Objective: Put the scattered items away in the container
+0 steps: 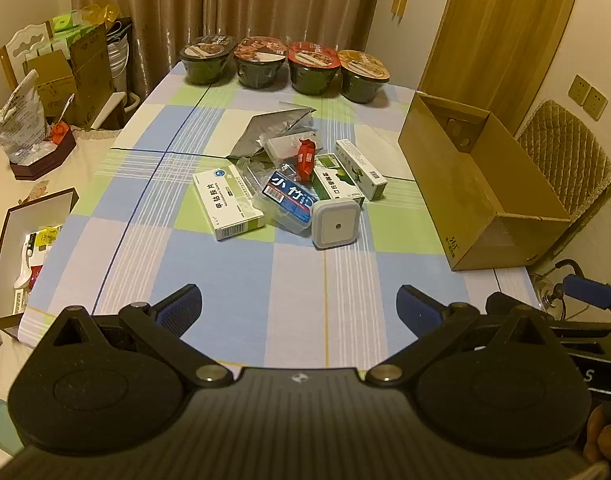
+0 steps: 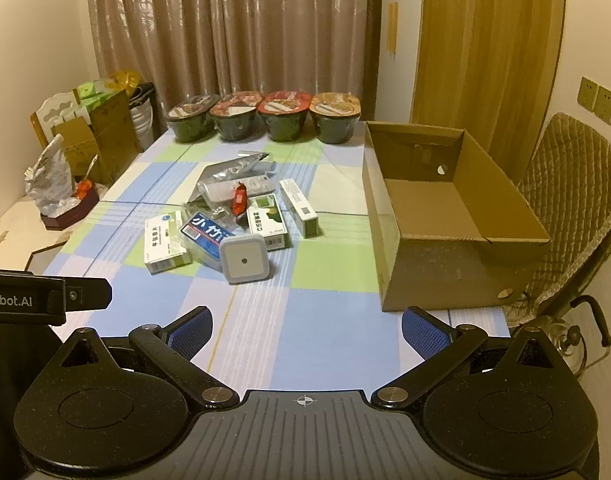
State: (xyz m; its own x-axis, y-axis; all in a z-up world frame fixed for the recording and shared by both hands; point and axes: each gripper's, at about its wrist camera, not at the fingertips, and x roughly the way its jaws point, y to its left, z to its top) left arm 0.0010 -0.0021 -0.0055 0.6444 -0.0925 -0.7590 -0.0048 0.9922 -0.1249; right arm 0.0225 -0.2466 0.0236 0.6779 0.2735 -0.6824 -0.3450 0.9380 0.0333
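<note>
1. Checked tablecloth (image 2: 325, 340): bare along near edge, leaving approach room.
2. Cardboard box (image 2: 433, 216): open-topped at right edge, empty, ready for filling.
3. Scattered items (image 1: 289, 184): heaped mid-table, left of box.
4. Left gripper (image 1: 299, 308), right gripper (image 2: 305, 332): both spread wide, empty, poised over near edge.
</note>
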